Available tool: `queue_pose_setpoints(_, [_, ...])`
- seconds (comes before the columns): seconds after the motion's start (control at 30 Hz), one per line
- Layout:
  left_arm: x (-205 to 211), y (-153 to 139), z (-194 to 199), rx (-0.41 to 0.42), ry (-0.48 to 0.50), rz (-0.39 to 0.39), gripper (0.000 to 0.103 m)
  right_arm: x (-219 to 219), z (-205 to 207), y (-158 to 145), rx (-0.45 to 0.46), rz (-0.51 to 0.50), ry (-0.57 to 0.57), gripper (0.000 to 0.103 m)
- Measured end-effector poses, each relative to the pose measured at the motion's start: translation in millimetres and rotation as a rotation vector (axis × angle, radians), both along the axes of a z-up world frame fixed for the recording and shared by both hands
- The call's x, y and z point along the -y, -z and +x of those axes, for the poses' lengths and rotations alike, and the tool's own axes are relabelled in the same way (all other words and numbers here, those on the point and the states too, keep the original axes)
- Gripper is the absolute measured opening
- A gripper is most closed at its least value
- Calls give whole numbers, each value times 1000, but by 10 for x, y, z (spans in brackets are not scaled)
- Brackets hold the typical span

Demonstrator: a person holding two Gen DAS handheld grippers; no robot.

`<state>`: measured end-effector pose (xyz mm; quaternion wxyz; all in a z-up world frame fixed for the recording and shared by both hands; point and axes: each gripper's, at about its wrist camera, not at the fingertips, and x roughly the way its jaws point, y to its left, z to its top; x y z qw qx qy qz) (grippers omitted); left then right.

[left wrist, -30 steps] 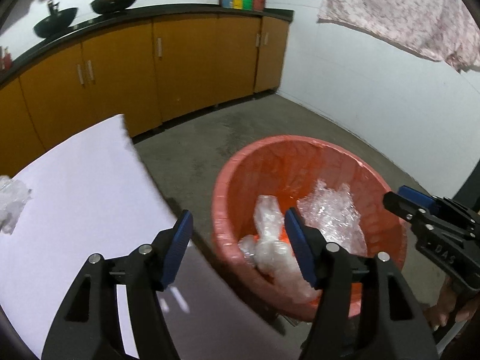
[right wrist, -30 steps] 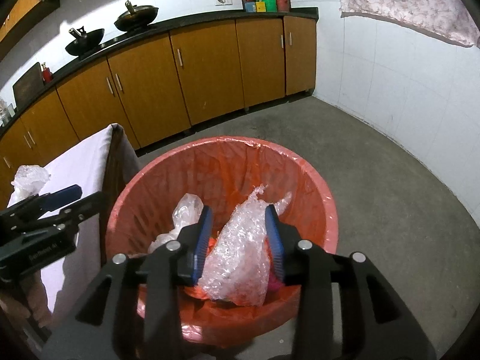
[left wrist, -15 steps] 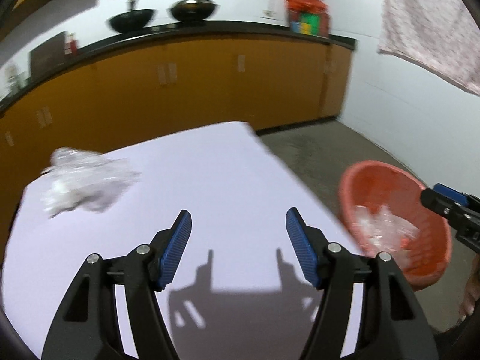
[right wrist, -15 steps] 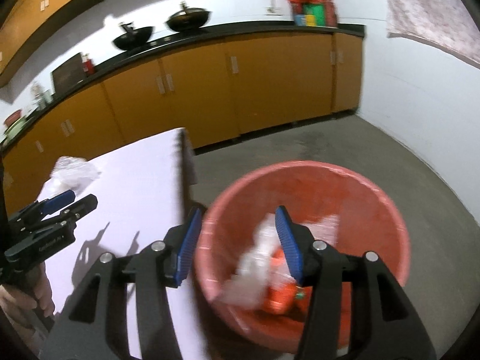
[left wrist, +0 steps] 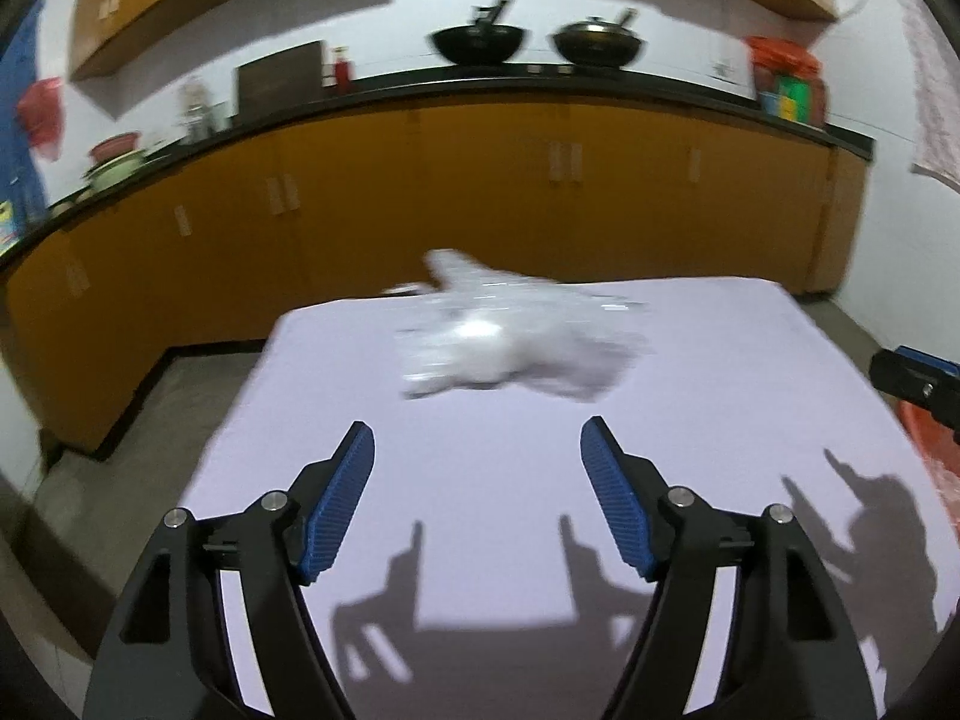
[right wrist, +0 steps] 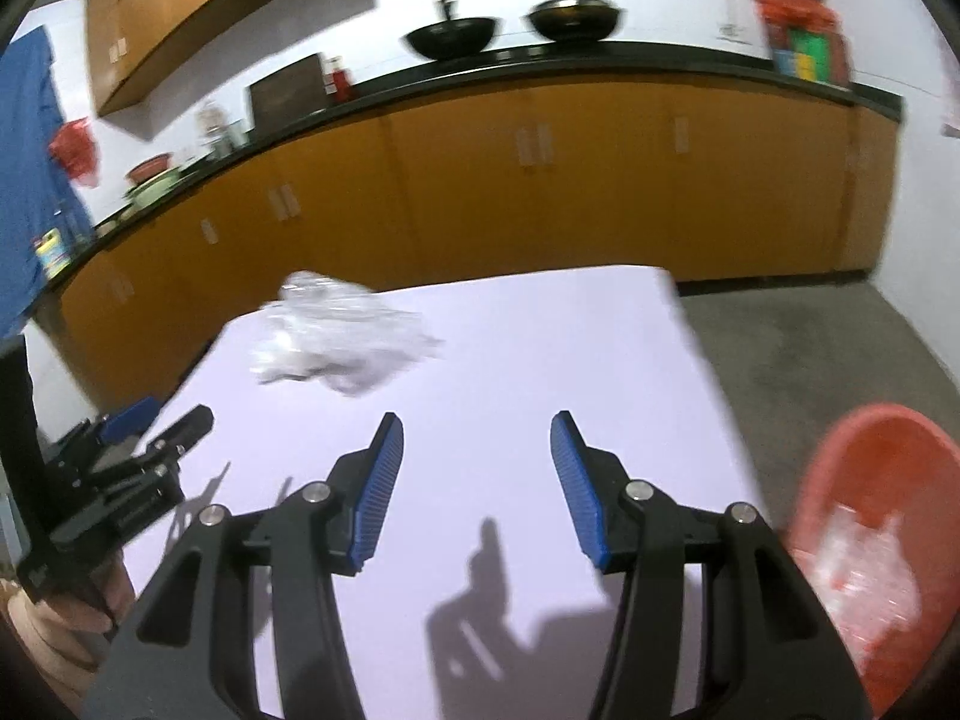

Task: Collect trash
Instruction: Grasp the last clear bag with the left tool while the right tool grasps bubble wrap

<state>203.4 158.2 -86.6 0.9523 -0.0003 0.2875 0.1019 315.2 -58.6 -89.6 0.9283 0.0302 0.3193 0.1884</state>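
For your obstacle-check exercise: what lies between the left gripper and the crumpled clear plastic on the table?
Nothing: in the left wrist view only bare white table separates the opening, empty left gripper from the crumpled plastic.

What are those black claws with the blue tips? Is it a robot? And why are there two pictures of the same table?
Not a robot. A person holds one pinching tool in each hand, and each tool carries a camera looking along its fingers, so you get two pictures. One shows the left gripper, whose jaws are opening with nothing between them. The other shows the right gripper, open and empty too. On the white table lies a crumpled clear plastic wrapper, the trash to pick up. Beside the table stands a red bin with plastic already inside.
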Motion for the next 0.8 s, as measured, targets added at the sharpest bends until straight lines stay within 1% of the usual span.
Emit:
queue_pose_setpoints(0.1, [-364, 33, -35, 2, -65, -17, 72, -466, 169, -9, 3, 3, -69, 52])
queue_pose_setpoints(0.13, [-452, 46, -40, 2, -85, -22, 73, -564, 203, -15, 8, -3, -81, 54])
queue_pose_setpoints(0.2, [-657, 70, -69, 3, -126, -36, 73, -849, 300, -31, 37, -25, -117, 60])
queue_pose_setpoints(0.27, [-828, 88, -83, 8, -160, -53, 73, -1072, 402, -34, 57, -48, -132, 61])
queue_pose_setpoints(0.4, [-1044, 116, -89, 16, -189, -72, 74, -1368, 652, 5, 51, -65, -155, 63])
queue_pose_setpoints(0.57, [-1130, 142, -33, 21, -192, -80, 74, -1618, 882, 178, 38, -176, -155, 63])
queue_pose_setpoints(0.63, [-1139, 152, 7, 19, -189, -86, 75, -1636, 956, 265, 15, -203, -151, 49])
queue_pose_setpoints(0.67, [-1144, 158, 25, 18, -185, -89, 75, -1629, 989, 303, -2, -214, -151, 29])
queue_pose_setpoints(0.7, [-1140, 159, 48, 16, -181, -90, 76, -1616, 1024, 338, -19, -220, -152, 12])
queue_pose_setpoints(0.8, [-1089, 165, 116, 11, -163, -84, 77, -1526, 1039, 400, -41, -205, -147, 7])
